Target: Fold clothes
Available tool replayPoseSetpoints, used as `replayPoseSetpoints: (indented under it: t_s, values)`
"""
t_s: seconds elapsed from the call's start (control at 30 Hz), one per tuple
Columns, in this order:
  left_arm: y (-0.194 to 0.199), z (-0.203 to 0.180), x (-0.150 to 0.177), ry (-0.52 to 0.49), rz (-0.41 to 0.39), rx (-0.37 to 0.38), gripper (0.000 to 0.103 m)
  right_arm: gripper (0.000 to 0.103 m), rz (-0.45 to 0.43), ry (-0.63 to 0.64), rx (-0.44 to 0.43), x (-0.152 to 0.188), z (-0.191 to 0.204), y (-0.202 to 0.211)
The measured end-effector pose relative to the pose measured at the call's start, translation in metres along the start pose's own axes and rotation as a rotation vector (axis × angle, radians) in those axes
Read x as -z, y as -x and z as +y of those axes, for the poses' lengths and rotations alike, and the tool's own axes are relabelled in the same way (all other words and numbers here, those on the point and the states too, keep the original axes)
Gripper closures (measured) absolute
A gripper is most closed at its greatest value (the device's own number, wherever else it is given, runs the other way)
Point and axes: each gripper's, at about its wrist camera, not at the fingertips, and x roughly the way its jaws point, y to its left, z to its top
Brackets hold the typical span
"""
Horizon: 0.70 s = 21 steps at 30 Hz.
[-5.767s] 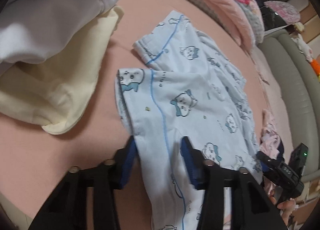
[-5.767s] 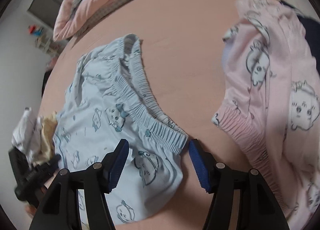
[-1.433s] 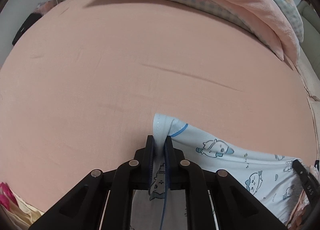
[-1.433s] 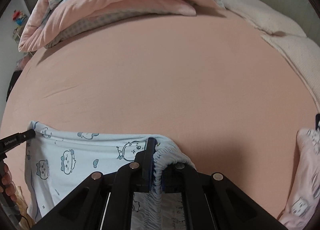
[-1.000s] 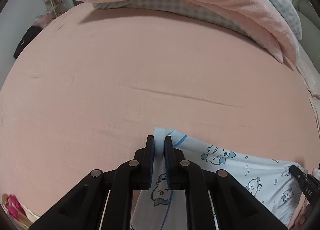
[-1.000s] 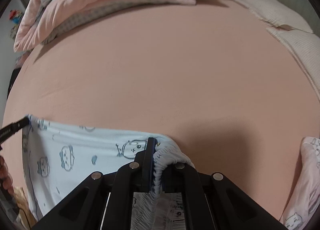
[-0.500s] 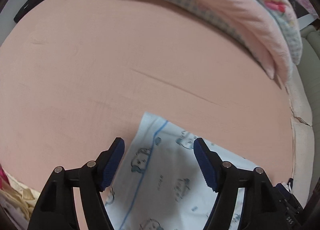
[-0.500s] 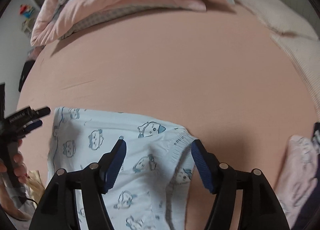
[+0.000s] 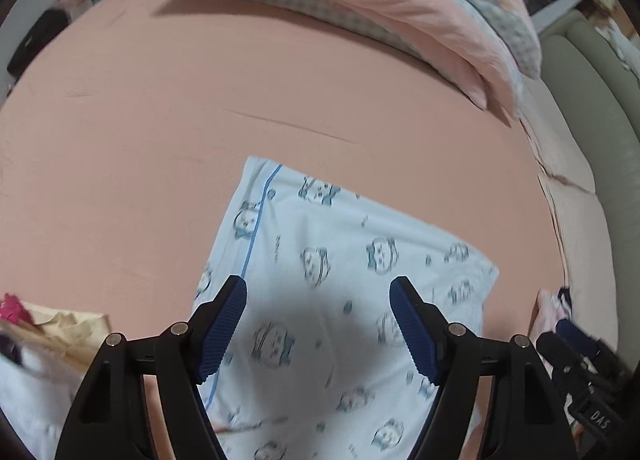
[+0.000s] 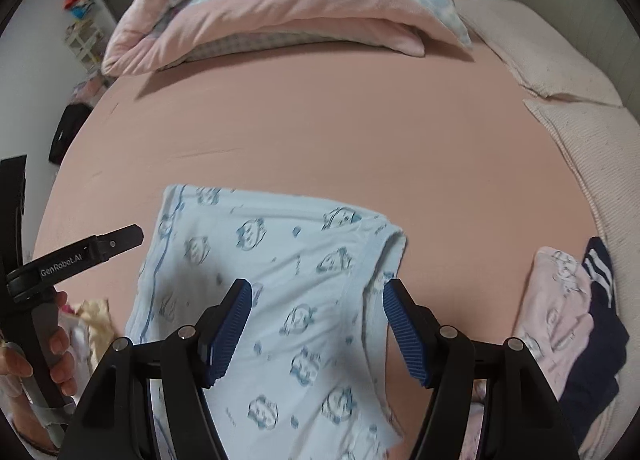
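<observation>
1. Left gripper [image 9: 318, 320]: jaws spread wide, nothing between the pads. They have just been opening. It hangs above the cloth, pointing steeply down.
2. Right gripper [image 10: 316, 324]: same condition, jaws apart and just opened, nothing pinched. It hangs over the elastic-waist end of the garment.
3. Pale blue printed pyjama shorts [image 9: 340, 260]: released, lying flat on the pink bedsheet [image 9: 200, 100] as a rough rectangle under both tools. Blue piping runs down the left edge; the gathered waistband [image 10: 380, 252] sits at the right corner, slightly curled over.
4. Judgement: each tool held one far corner so the edge could be carried over evenly; letting go together keeps the fold square. Fold looks laid; one further fold or smoothing is likely still wanted.
5. Surroundings: rolled pink quilt [image 10: 280, 12] at the far end of the bed. A pink printed garment [image 10: 560, 300] and a dark navy one [image 10: 600, 320] wait at the right edge. Cream cloth [image 9: 68, 328] at the left. A person's hand [image 10: 36, 360] grips the left tool's handle.
</observation>
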Motion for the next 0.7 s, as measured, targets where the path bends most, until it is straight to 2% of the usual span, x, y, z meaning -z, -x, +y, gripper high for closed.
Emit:
replayPoseSetpoints:
  t_s: [0.43, 0.53, 0.7]
  values:
    - [0.065, 0.016, 0.103, -0.102, -0.066, -0.084, 0.03, 0.035, 0.01, 0.083, -0.009, 0.077, 0.039, 0.048]
    - [0.079, 0.022, 0.122, -0.093, -0.08, -0.1, 0.03, 0.035, 0.002, 0.078, -0.015, 0.094, 0.038, 0.061]
    - [0.099, 0.033, 0.148, -0.048, -0.095, -0.061, 0.03, 0.035, -0.003, 0.04, -0.052, 0.12, 0.027, 0.08]
